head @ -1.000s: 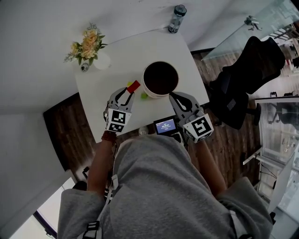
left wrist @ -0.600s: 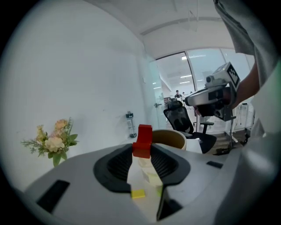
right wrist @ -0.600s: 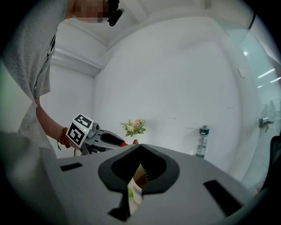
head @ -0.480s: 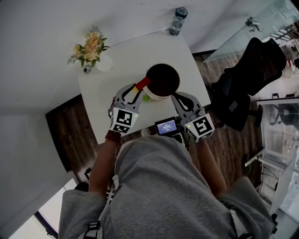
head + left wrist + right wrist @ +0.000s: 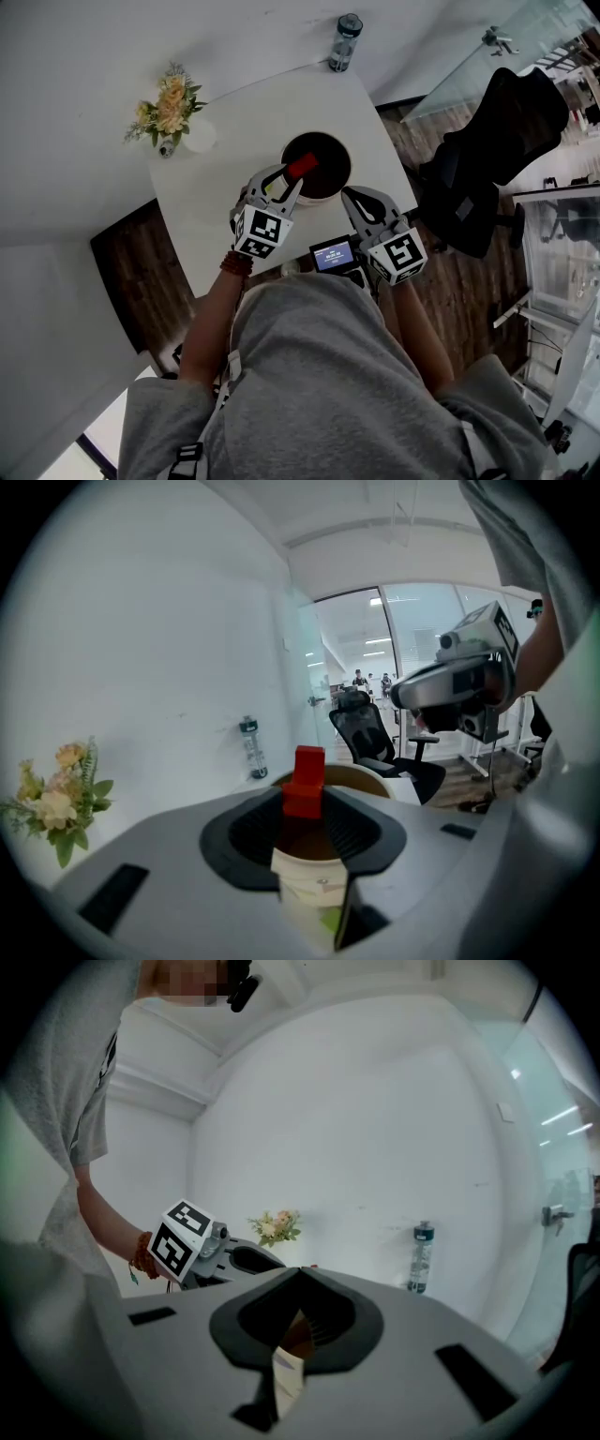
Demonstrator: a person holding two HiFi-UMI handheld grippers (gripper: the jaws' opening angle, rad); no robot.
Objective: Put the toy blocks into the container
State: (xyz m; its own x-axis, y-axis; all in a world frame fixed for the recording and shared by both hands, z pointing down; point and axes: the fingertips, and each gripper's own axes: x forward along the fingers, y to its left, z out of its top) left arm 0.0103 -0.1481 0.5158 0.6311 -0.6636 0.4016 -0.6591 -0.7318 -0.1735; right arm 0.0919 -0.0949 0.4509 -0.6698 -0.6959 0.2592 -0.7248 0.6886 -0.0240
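Observation:
My left gripper (image 5: 292, 178) is shut on a red toy block (image 5: 302, 166), holding it above the near-left rim of the round white container (image 5: 345, 178) with a dark brown inside. In the left gripper view the red block (image 5: 303, 780) stands upright between the pads, with the container (image 5: 309, 883) just beyond and below. A bit of green (image 5: 330, 919), likely a green block, shows by the container's base. My right gripper (image 5: 352, 199) rests at the container's near right, fingertips together and holding nothing; the right gripper view shows the container (image 5: 286, 1372) through the jaws of the right gripper (image 5: 300, 1274).
The white table (image 5: 216, 206) carries a flower bunch (image 5: 169, 103) in a white vase at its far left corner. A water bottle (image 5: 343, 42) stands beyond the table. A black office chair (image 5: 497, 141) is to the right. A small screen device (image 5: 333, 255) sits near my chest.
My left gripper has carried the red block up and to the right, from beside the container's left wall to above its rim. The right gripper has stayed put.

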